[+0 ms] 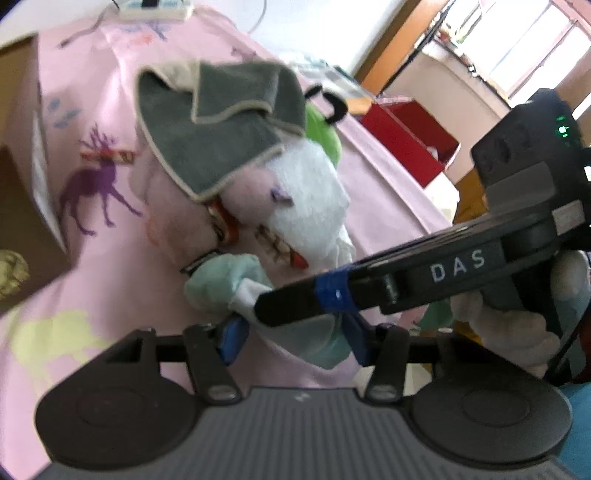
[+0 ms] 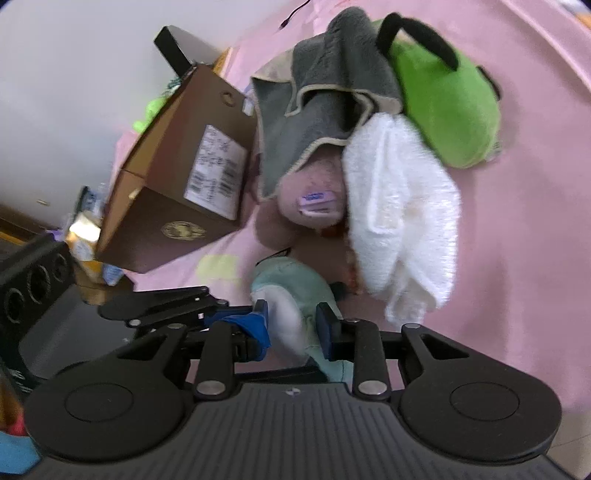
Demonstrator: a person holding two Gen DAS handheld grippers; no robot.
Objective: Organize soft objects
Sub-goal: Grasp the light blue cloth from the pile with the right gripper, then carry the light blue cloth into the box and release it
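A mint-green and white soft cloth lies at the near edge of a pile on the pink sheet. My left gripper is shut on it, and my right gripper is shut on the same cloth. The right gripper's finger crosses the left wrist view from the right. Behind lie a grey towel, a white fluffy towel, a pink plush and a green plush.
A brown cardboard box stands left of the pile on the pink printed sheet. A red box sits past the bed's far edge. A white power strip lies at the back.
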